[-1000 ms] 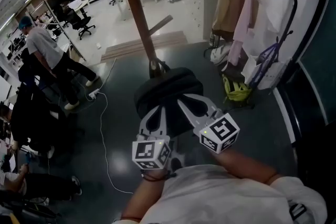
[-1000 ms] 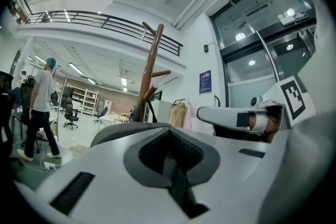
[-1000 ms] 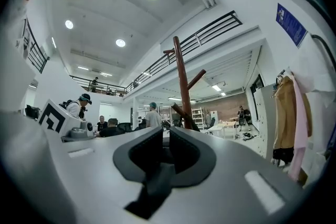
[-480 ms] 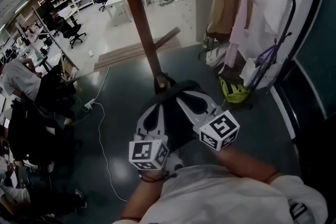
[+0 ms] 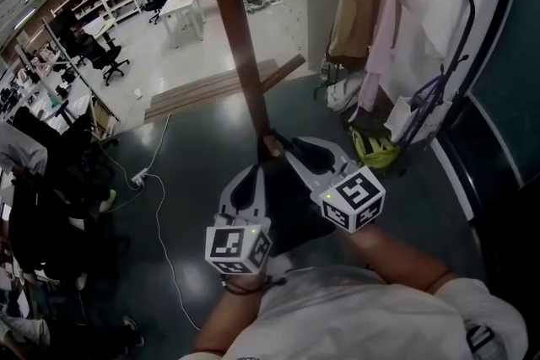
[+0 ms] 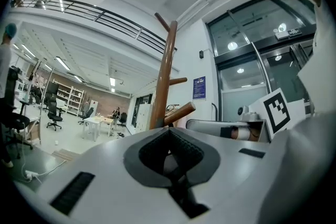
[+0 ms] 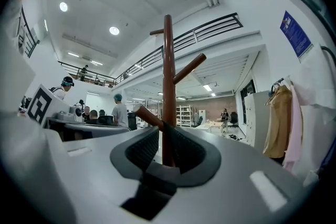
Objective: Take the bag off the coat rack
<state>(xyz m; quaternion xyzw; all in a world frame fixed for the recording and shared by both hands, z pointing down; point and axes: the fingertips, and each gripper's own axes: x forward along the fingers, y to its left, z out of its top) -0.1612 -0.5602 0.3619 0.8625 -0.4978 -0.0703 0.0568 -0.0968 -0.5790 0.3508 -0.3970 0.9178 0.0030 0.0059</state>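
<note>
Branching round wooden rack, black bag

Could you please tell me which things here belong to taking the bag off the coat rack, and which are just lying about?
Part of the job:
- coat rack
- black bag

Just lying about:
- hung coats
- yellow-green item on the floor
- white cable
- wooden planks
- office chair
</note>
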